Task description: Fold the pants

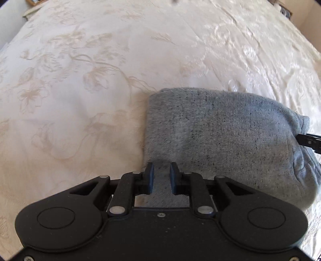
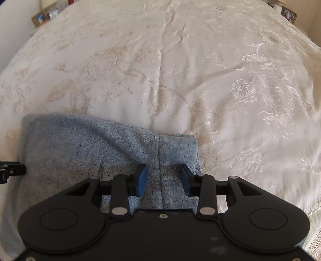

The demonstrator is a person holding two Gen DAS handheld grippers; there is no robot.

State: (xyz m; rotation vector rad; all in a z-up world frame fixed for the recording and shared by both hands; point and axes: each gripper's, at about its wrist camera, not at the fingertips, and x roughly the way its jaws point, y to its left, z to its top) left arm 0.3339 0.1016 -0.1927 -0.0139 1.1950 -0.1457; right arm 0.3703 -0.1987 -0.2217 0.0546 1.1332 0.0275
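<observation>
The grey-blue pants [image 1: 224, 136] lie folded into a thick bundle on the cream bedspread [image 1: 80, 80]. My left gripper [image 1: 161, 170] is over the bundle's near left corner, its blue pads a small gap apart with fabric between them, not clamped. In the right wrist view the pants [image 2: 84, 144] fill the lower left. My right gripper [image 2: 163, 172] is open, its jaws either side of a raised seam ridge at the bundle's near right end. Each gripper's tip shows at the edge of the other's view: the right one [image 1: 310, 141] and the left one [image 2: 12, 170].
The flower-embroidered bedspread [image 2: 200, 80] spreads far and wide around the bundle. Picture frames stand on furniture beyond the bed at the far left [image 2: 43, 16] and the far right [image 2: 289, 13].
</observation>
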